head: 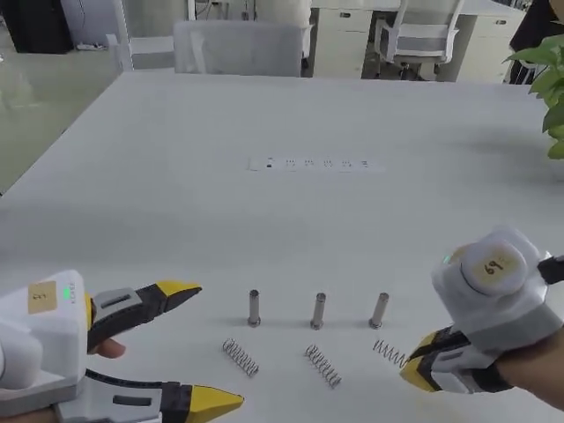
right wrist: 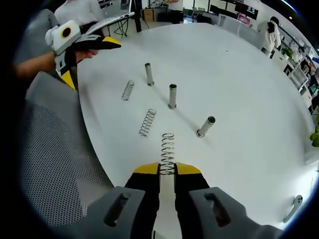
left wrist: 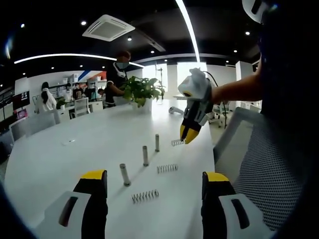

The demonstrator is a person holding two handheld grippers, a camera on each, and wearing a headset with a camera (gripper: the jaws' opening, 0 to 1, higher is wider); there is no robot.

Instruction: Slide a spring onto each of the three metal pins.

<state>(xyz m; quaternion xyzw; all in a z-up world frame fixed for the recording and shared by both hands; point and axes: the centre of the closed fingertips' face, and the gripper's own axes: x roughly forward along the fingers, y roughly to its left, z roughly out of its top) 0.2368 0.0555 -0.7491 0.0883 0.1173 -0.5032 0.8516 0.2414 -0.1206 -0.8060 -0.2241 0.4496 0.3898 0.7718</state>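
Note:
Three upright metal pins stand in a row on the white table: left pin (head: 254, 308), middle pin (head: 319, 311), right pin (head: 380, 310). In front of the left and middle pins, the left spring (head: 240, 357) and the middle spring (head: 322, 365) lie loose. My right gripper (head: 423, 366) is shut on one end of the right spring (right wrist: 167, 149), which points toward the right pin (right wrist: 205, 126). I cannot tell whether this spring is off the table. My left gripper (head: 207, 345) is open and holds nothing, just left of the left spring (left wrist: 145, 196).
A socket strip (head: 308, 164) is set into the table's middle. A grey mesh chair (left wrist: 259, 164) stands close at the near edge. A potted plant (head: 548, 84) is at the far right, and office chairs (head: 238, 48) line the far side. People stand in the background.

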